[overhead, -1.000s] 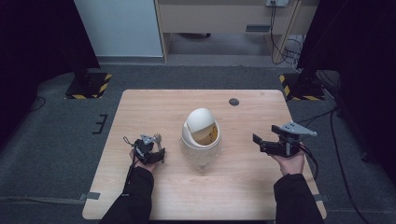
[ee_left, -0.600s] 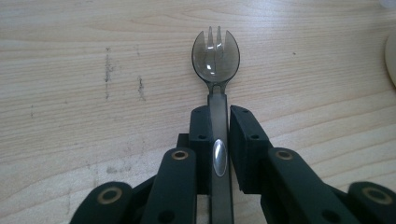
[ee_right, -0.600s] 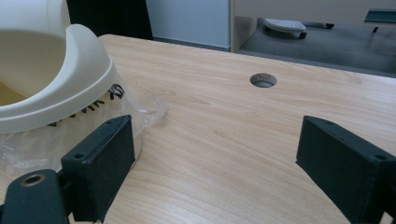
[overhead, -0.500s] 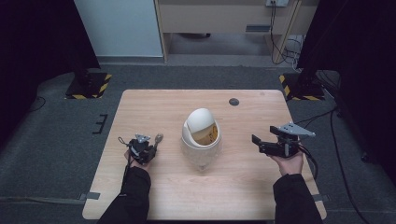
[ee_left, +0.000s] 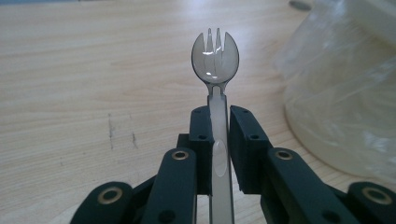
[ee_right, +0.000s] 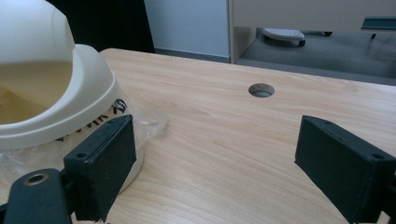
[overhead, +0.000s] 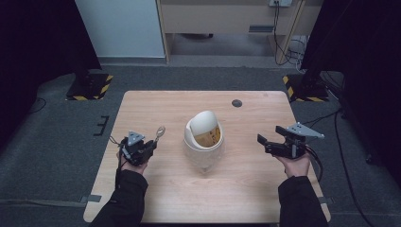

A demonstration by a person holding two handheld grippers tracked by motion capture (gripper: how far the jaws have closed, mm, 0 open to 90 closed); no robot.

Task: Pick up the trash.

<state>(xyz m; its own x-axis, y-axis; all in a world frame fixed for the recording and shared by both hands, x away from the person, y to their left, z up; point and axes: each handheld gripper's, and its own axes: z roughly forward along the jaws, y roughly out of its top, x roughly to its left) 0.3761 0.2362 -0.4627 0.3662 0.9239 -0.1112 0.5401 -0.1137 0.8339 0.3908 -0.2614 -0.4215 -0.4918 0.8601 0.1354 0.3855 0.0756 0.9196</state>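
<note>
the wooden table (overhead: pixel 156 198) is in front of me, with a small round hole (overhead: pixel 237 103) near its far edge. in the middle of the table stands a cream-white bin (overhead: pixel 204 140) with a swing lid tilted open, and a clear plastic bag (ee_left: pixel 345 98) wraps around its lower body. my right gripper (overhead: pixel 263 143) is at the right side of the table, well apart from the bin, and its jaws are spread wide with nothing between them; in the right gripper view the bin is just beyond the left jaw. my left gripper (overhead: pixel 150 146) is at the left side, near the bin but not touching it. its jaws are pressed on the handle of a clear plastic spork (ee_left: pixel 215 56), which points up and away from me, with the tines on top.
</note>
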